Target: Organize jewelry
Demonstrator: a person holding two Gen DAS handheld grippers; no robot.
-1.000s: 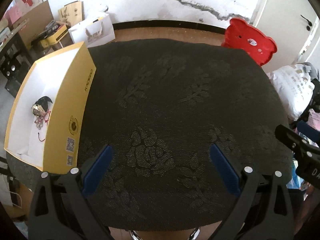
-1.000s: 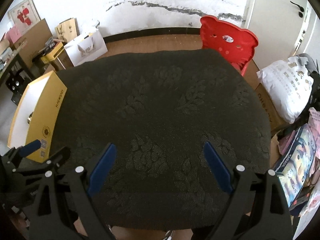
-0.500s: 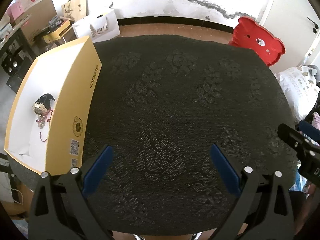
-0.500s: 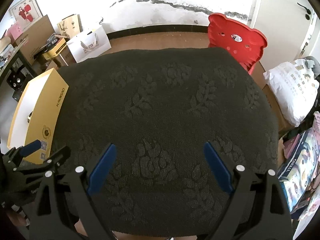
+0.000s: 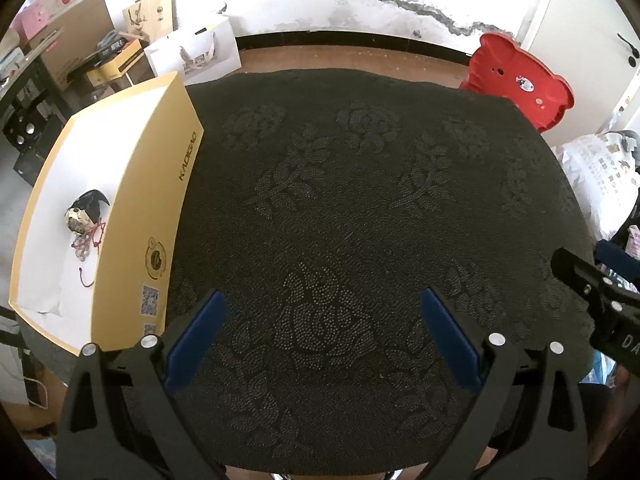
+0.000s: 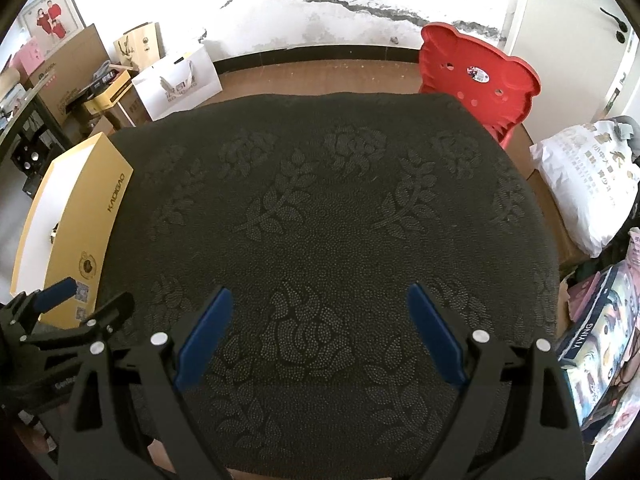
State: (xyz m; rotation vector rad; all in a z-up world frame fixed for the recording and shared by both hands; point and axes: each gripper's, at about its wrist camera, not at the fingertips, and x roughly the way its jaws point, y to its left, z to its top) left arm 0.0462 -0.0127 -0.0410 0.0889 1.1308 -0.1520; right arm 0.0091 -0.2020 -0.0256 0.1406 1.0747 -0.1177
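Jewelry (image 5: 86,220), a small tangled heap of beads and red cord, gathered inside open yellow cardboard box (image 5: 168,200), left of left gripper (image 5: 320,334) fingers. Right gripper (image 6: 318,330) fingers likewise spread wide, empty, over dark floral-cloth tabletop (image 5: 360,200); apparently nothing left to collect.

wrist views, steeply downward, sharing table (image 5: 360,208)

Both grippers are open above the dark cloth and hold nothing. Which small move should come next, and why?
Probably move the left gripper toward the yellow box. The jewelry lies in a heap inside it, at the table's left edge, and the box is nearest to that gripper. The cloth itself shows no jewelry to pick up. The right gripper is farther from the box and can wait.
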